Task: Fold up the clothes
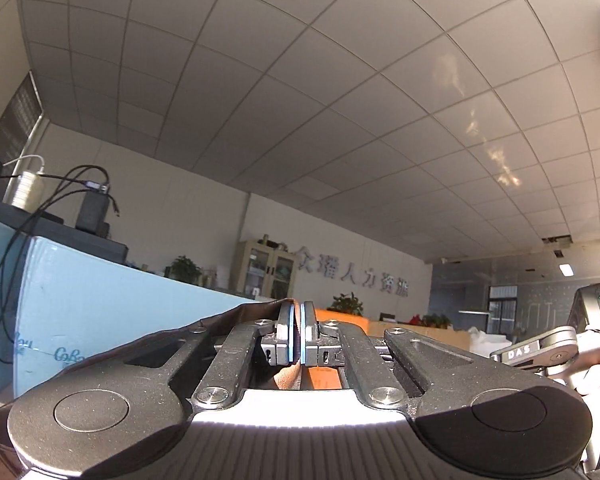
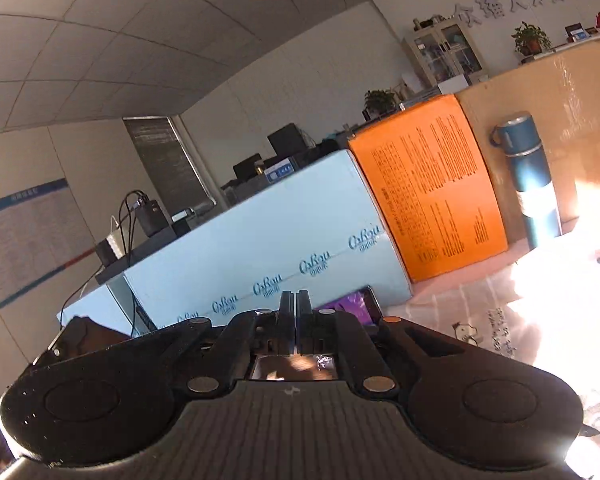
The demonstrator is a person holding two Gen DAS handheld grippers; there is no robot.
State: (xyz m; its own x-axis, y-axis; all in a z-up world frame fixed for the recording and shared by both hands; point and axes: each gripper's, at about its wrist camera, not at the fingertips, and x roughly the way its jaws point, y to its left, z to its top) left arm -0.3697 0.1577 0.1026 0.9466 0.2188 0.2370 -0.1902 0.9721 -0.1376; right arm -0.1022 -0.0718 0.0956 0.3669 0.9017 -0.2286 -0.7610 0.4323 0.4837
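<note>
Left gripper (image 1: 298, 334) jaws pinch the dark brown leathery garment (image 1: 204, 334); right gripper (image 2: 296, 320) jaws clenched, contents unclear; lift both level to keep the edge taut.

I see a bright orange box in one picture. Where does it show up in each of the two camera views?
Left wrist view: only a sliver of the orange box peeks out behind the closed fingers, at centre.
Right wrist view: the orange box stands in full right of centre, between the pale blue panel and a blue flask.
Shared landmark: the wall lettering.
</note>
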